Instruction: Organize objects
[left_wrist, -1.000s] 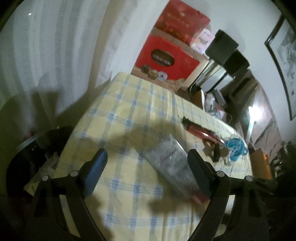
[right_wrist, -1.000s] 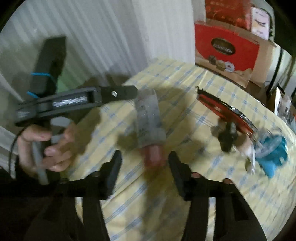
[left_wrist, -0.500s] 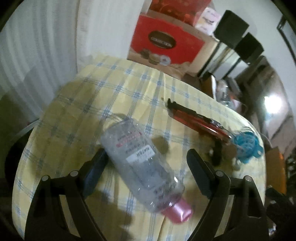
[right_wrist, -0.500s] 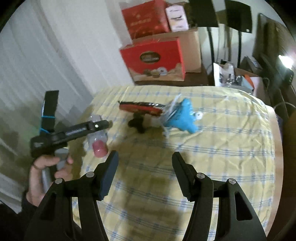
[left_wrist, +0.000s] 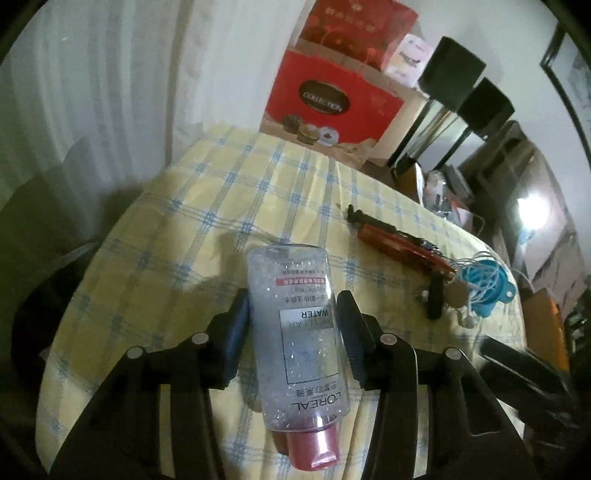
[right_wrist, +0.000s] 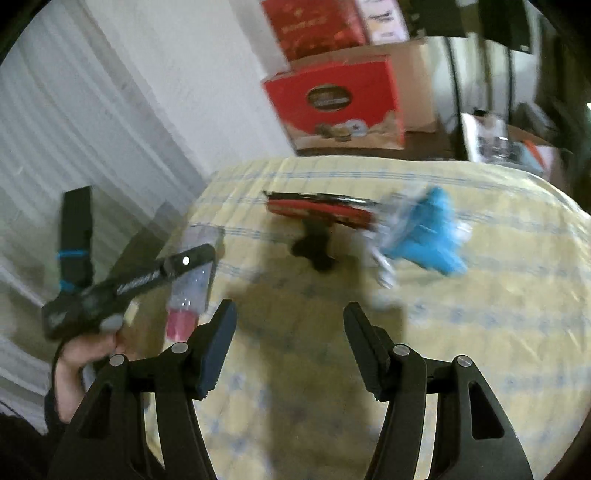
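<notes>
A clear bottle (left_wrist: 288, 266) with a pink cap lies on the yellow checked tablecloth (left_wrist: 207, 206), cap toward me. My left gripper (left_wrist: 292, 297) straddles its middle; the jaws are closing and both pads touch its sides. The right wrist view shows the same bottle (right_wrist: 195, 284) under the left gripper (right_wrist: 201, 258), held by a hand (right_wrist: 85, 350). My right gripper (right_wrist: 290, 314) stands open over bare cloth with nothing between its fingers. Farther on lie a red and black tool (right_wrist: 325, 208), a small black piece (right_wrist: 314, 247) and a blue object (right_wrist: 428, 232) wrapped with white cord.
Red gift boxes (left_wrist: 328, 99) stand behind the table's far edge, with black speakers (left_wrist: 454, 70) and cluttered shelves to the right. A pale curtain (left_wrist: 92, 92) hangs at the left. A dark chair (left_wrist: 48, 277) sits by the table's left edge.
The left jaws have come in from wide apart onto the bottle's sides, and the bottle now lines up between them. The right gripper's view has moved in lower toward the table.
</notes>
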